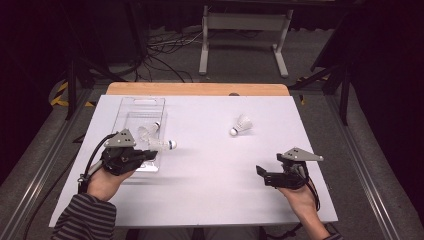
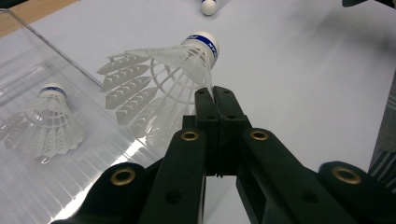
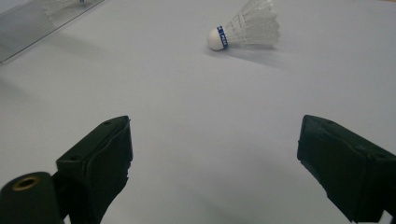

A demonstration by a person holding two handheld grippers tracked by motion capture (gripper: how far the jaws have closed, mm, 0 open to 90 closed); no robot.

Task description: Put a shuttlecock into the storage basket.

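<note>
Left tool (image 2: 215, 93) clamped on shuttlecock (image 2: 159, 70) feathers, seemingly over clear tray (image 1: 131, 112), right tool (image 3: 212, 154) wide, empty

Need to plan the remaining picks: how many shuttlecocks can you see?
3: one in the clear tray at, one held by the left gripper at, one loose on the table at.

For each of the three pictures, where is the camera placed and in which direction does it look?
High view: above the person's side, facing forward and down on the white table; both hands and grippers show.
Left gripper view: rides the left gripper, whose shut jaws pinch a white feathered shuttlecock beside the clear plastic tray.
Right gripper view: rides the open right gripper, facing a second loose shuttlecock.
Both gripper views share that loose shuttlecock.
</note>
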